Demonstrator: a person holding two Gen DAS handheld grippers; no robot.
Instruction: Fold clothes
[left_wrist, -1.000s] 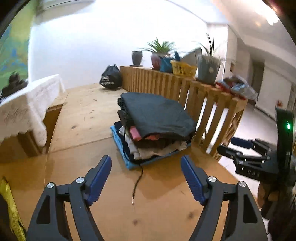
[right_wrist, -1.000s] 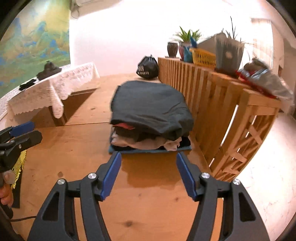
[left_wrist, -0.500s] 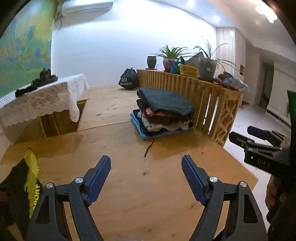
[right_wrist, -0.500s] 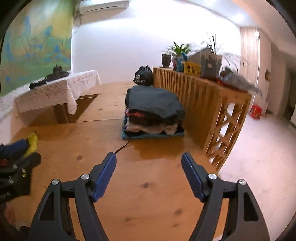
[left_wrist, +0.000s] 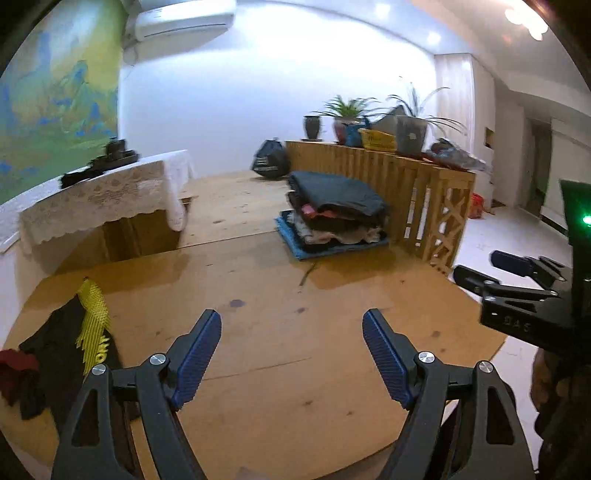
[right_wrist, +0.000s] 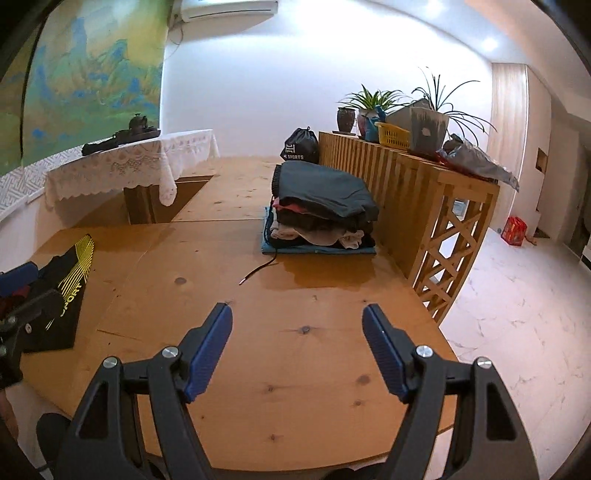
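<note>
Both grippers empty: left gripper (left_wrist: 291, 345) and right gripper (right_wrist: 297, 339) each have jaws released and spread wide, only bare bench (right_wrist: 314, 387) between the pads. We read that as staged for the next pickup, not mid-fold.

Folded stack (right_wrist: 321, 206) sits at the far side of the bench on a blue mat (right_wrist: 317, 250), just beside the slatted wooden divider (right_wrist: 406, 184). Likely parked there to keep the near area free as the folding zone. A thin dark cord (right_wrist: 258, 271) trails out from the stack toward us.

Next candidate looks like the black garment with yellow print (left_wrist: 74, 350), lying unfolded at the bench's left edge, nearer the left gripper.

Hard to make out:
- a red item (left_wrist: 14, 373) touching it, cut off by the frame; can't tell what it is
- garment's lower part hidden behind the left gripper's body
- how many pieces are in the stack
- print reads partly "SPORT" in the right wrist view, rest unreadable
</note>
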